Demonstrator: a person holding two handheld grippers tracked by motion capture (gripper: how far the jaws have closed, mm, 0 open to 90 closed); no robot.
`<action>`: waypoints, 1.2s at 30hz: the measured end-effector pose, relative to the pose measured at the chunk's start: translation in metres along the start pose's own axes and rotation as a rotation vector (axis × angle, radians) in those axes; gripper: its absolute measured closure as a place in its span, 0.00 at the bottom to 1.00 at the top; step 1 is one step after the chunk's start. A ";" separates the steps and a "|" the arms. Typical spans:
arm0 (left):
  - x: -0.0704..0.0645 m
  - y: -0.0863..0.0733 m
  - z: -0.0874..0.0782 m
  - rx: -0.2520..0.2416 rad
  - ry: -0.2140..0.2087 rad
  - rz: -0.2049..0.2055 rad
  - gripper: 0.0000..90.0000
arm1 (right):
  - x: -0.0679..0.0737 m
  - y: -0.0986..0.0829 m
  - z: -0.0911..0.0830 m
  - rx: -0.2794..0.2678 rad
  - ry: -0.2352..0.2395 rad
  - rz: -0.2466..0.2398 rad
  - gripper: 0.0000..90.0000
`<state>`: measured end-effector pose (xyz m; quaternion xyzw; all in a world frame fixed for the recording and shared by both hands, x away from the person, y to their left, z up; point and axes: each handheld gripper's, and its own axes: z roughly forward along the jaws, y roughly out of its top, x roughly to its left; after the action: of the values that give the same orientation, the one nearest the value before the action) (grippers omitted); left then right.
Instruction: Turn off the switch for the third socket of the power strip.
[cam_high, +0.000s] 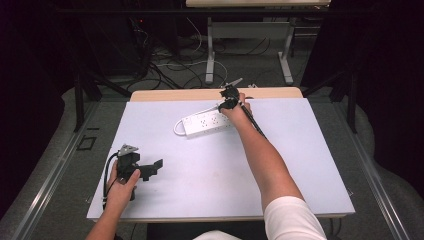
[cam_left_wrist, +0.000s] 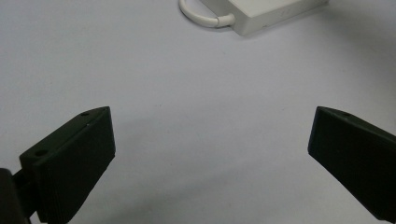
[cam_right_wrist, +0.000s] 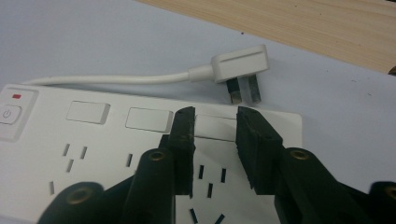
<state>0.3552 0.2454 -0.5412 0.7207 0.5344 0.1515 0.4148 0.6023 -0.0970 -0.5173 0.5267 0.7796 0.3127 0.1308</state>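
1. A white rectangular plastic power strip lies flat on the pale lavender mat that covers most of a light wooden table, toward the far middle of the mat.
2. The strip's long axis runs across the table, tilted a little so that its right end sits farther from the person than its left end.
3. Its socket face points up; the right gripper view shows a row of rectangular switches above the slots and a round power button with a red mark at one end.
4. A white cable loops out of the strip's left end, and the white flat three-pin plug lies on the mat just behind the strip, near the bare wooden far edge.
5. The right gripper hovers over the strip's right end, jaws parted by a narrow gap with one switch showing between them, gripping nothing.
6. The left gripper sits near the mat's near-left corner, well apart from the strip, jaws spread wide and empty.
7. Bare mat lies between the two grippers and to the right of the forearm, reaching to the near and right edges.
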 end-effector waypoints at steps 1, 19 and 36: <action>0.000 0.000 0.000 0.001 0.000 0.001 0.01 | 0.000 0.000 0.000 -0.001 -0.003 -0.007 0.72; -0.002 0.001 0.001 0.002 -0.001 0.010 0.01 | 0.009 0.000 -0.015 -0.002 -0.016 -0.053 0.38; -0.006 0.001 0.002 -0.003 0.007 0.032 0.01 | 0.021 -0.006 -0.051 0.042 -0.011 -0.139 0.26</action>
<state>0.3549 0.2394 -0.5399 0.7280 0.5239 0.1614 0.4116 0.5619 -0.0971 -0.4785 0.4758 0.8199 0.2833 0.1454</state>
